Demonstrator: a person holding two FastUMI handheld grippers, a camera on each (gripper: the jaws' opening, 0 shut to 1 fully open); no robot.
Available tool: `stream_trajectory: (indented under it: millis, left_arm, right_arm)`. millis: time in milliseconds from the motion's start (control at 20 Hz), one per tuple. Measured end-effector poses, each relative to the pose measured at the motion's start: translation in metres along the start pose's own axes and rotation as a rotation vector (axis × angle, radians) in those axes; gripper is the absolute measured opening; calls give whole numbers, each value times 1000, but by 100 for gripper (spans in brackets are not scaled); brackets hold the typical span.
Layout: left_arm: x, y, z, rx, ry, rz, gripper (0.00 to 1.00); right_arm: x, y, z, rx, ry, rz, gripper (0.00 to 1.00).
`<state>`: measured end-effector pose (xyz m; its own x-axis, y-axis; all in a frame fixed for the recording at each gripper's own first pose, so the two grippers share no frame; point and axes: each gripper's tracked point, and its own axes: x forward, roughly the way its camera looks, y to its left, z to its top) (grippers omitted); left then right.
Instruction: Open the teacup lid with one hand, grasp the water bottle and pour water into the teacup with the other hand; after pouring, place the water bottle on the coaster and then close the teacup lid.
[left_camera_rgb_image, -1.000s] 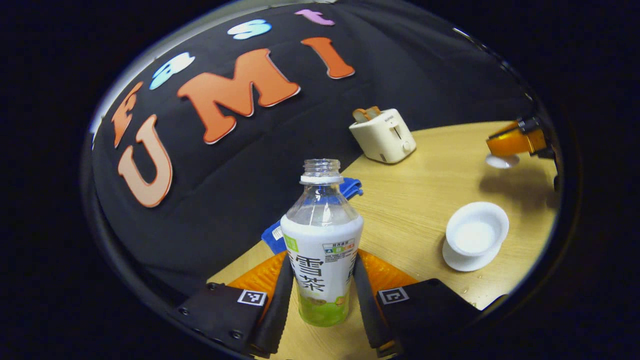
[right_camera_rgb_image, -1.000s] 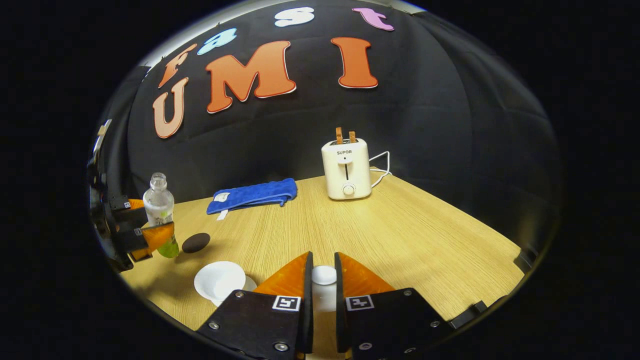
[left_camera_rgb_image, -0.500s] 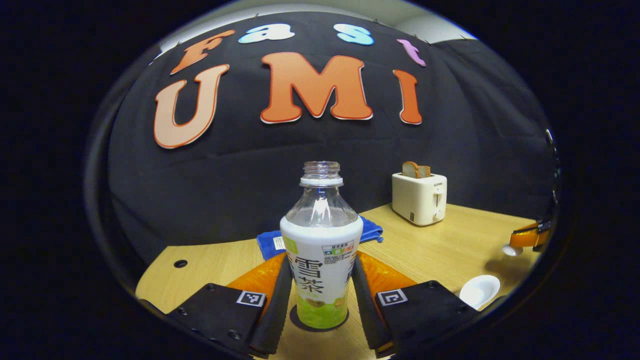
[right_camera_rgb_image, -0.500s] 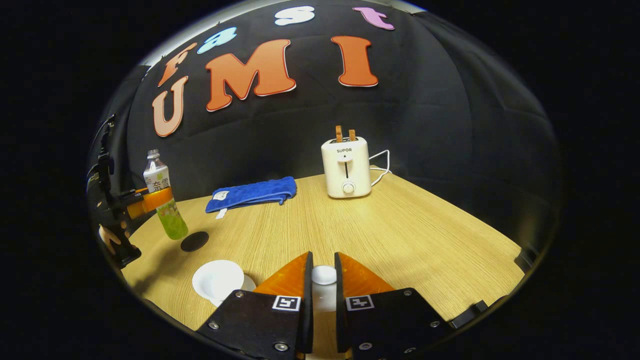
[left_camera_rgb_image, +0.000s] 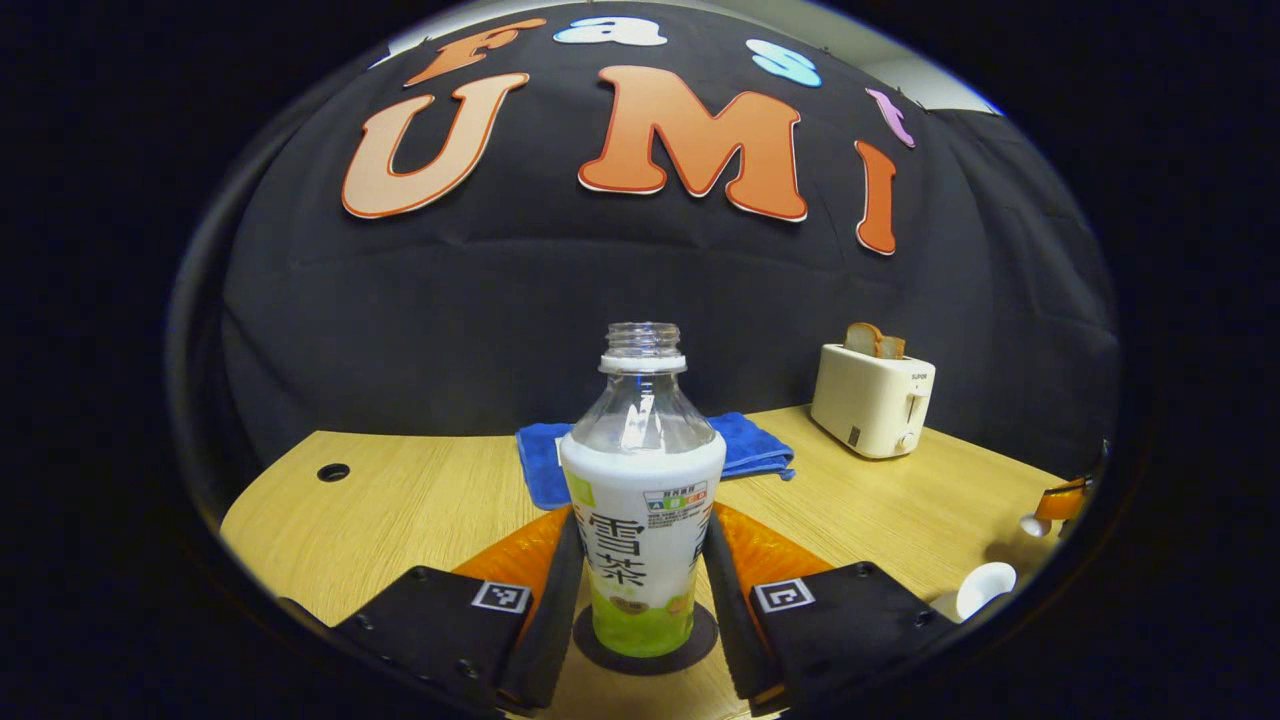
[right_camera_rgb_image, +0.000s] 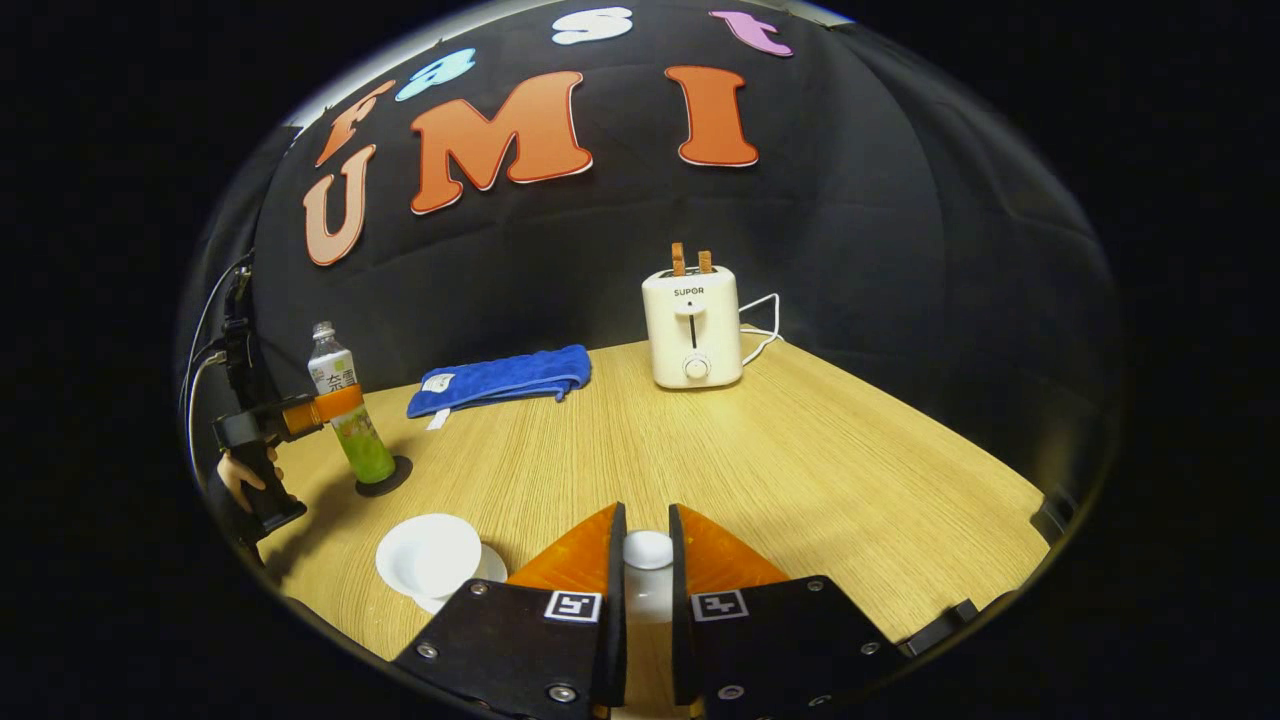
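Wooden table (right_camera_rgb_image: 800, 460) under black cloth carries my work: my left gripper (left_camera_rgb_image: 640, 590) clamps both fingers on the uncapped bottle (left_camera_rgb_image: 642, 500), which stands upright on the dark coaster (left_camera_rgb_image: 645, 645) at the table's left side. To the bottle's right and nearer me sits the open white teacup (right_camera_rgb_image: 430, 558) on its saucer, and my right gripper (right_camera_rgb_image: 647, 580) holds the white lid (right_camera_rgb_image: 648, 550) pinched between narrow fingers, above the table and right of the cup. Farther back lie a blue towel (right_camera_rgb_image: 500, 378) and a toaster (right_camera_rgb_image: 692, 325) with bread in its slots.
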<state>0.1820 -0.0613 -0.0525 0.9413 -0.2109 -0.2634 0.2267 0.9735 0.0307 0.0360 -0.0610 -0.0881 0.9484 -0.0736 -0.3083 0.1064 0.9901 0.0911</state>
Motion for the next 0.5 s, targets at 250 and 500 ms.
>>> stream_trajectory:
  millis: [250,500]
  left_arm:
    - [0,3,2,14,6,9,73]
    - [-4,3,5,20,3,15,76]
  right_arm:
    - [1,0,-1,1,4,0,19]
    - [0,-1,1,4,-1,-2,18]
